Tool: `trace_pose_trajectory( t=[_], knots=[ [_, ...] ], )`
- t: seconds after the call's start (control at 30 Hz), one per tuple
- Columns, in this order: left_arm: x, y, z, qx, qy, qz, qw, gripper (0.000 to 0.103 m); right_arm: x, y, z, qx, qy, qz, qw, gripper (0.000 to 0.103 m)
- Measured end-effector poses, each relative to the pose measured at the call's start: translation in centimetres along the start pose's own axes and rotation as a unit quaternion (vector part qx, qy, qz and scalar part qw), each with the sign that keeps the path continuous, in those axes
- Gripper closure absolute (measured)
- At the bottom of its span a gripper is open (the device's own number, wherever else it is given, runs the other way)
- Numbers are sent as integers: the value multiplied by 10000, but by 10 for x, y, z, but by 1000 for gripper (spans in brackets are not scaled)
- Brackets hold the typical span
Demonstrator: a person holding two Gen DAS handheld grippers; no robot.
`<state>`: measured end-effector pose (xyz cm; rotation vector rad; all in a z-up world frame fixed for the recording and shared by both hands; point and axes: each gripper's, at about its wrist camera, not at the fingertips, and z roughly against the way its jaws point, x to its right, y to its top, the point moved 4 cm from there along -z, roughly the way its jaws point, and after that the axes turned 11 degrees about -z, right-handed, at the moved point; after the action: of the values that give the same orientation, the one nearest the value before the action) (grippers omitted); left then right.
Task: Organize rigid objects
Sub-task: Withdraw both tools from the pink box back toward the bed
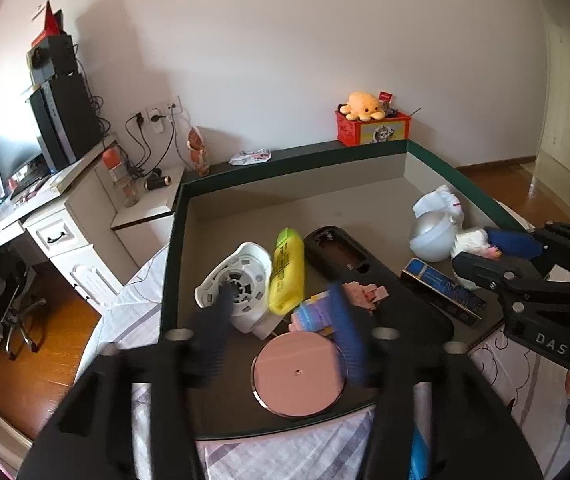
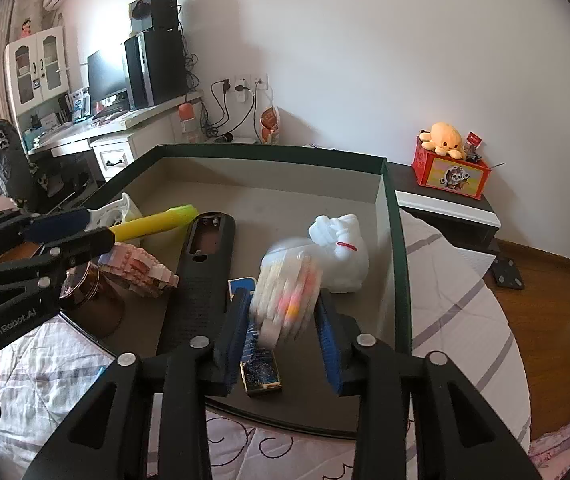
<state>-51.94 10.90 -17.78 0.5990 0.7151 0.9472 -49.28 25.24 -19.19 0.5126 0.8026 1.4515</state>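
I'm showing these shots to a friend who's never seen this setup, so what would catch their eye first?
Probably the blurred white packet with pink and yellow inside, sitting between the open fingers of the right gripper at the near edge of the green-rimmed tray. Next, the bright yellow highlighter beside the white fan-like part on the tray's left. The orange plush octopus on the red box stands out behind.

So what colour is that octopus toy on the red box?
Orange-yellow octopus toy, clearest from the right wrist.

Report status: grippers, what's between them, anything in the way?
Left gripper open, nothing held. Right gripper open around blurred white toy. Blue box lies underneath.
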Motion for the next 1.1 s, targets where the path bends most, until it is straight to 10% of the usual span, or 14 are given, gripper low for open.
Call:
trace_pose_trajectory(
  t=[0.5, 1.1],
  knots=[
    [-25, -14, 94, 582, 489, 522, 9957, 1, -13, 7, 72, 666, -76, -91, 9977, 26],
    [-26, -72, 271, 1354, 1045, 777, 9822, 0, -72, -38, 235, 1681, -197, 41, 9856, 0]
  ],
)
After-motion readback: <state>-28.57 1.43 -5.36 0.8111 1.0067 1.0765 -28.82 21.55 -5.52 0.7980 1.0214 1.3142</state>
